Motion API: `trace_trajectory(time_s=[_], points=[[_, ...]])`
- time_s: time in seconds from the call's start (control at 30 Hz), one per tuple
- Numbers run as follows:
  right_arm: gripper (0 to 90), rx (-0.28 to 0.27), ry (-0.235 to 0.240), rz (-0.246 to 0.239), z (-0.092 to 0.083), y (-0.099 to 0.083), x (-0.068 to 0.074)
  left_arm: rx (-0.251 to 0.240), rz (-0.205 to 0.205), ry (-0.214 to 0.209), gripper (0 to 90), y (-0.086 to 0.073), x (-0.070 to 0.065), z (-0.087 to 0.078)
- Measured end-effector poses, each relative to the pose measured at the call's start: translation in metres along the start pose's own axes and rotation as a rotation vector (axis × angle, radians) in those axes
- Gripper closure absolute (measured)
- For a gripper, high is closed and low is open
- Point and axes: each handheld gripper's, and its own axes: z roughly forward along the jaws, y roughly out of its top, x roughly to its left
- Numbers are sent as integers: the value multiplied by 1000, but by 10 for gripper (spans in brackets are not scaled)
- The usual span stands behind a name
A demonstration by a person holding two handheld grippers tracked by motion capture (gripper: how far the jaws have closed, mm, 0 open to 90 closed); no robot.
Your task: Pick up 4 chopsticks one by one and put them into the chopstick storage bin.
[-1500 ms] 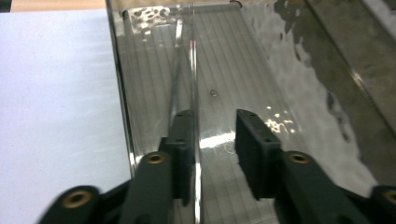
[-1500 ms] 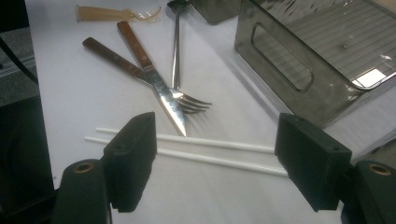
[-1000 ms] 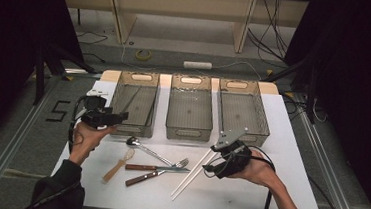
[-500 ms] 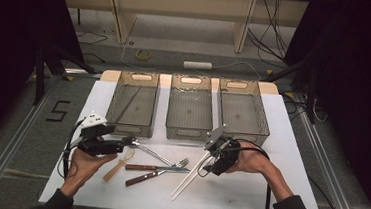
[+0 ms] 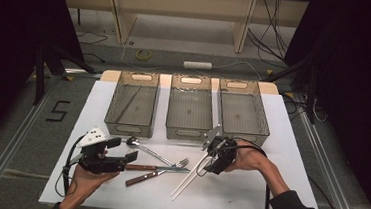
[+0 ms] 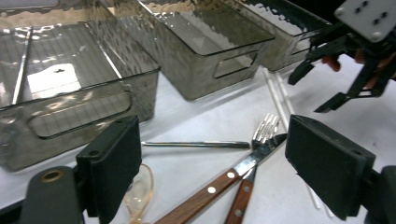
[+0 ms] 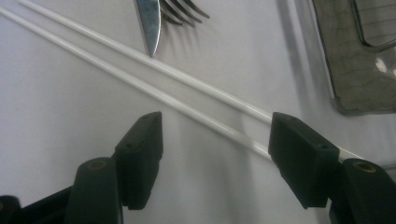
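My left gripper (image 5: 122,149) hovers low at the front left of the white table, open after its jaws have just been widening, with nothing between them. Ahead of its jaws in the left gripper view (image 6: 212,135) lie a wooden-handled knife (image 6: 219,182), a fork (image 6: 264,128), a metal spoon (image 6: 196,144) and a translucent amber spoon (image 6: 140,189). My right gripper (image 5: 208,165) points down over two white chopsticks (image 5: 187,180). Its jaws (image 7: 215,123) have been closing, and the chopsticks (image 7: 116,72) lie between them without being pressed.
Three clear smoky trays stand side by side behind the cutlery: left (image 5: 130,126), middle (image 5: 187,131), right (image 5: 241,133). A thin rod (image 5: 129,102) lies in the left tray. The table's front edge is close to both hands.
The left hand came from beside the left tray toward the near edge and now covers the amber spoon. The right hand shifted left and sank onto the chopsticks.
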Motion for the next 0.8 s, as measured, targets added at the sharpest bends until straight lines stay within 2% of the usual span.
trace_trajectory(time_s=[0.2,0.3,0.33,0.4,0.43,0.47,0.5,0.63,0.67,0.8], points=[[368,28,8,-8,5,2,-5,-22,38,-6,169,-2,-7,-3],[367,28,9,9,8,2,-5,-33,48,0,167,-3,-9,-5],[367,33,10,-6,9,2,-6,-34,49,1,167,-3,-8,-5],[368,46,15,7,9,2,-6,-33,47,-1,167,-4,-8,-5],[367,32,12,1,11,2,-7,-31,46,-1,167,-4,-8,-4],[367,34,19,24,12,2,-6,-24,50,-2,167,-4,-7,-4],[367,44,23,5,12,2,-8,-23,51,-2,167,-4,-7,-4],[367,48,28,23,14,4,-6,-26,59,0,167,-4,-8,-4],[368,51,28,-4,14,4,-7,-27,59,0,167,-4,-8,-4],[374,62,30,3,16,4,-7,-37,55,4,167,-4,-8,-5]])
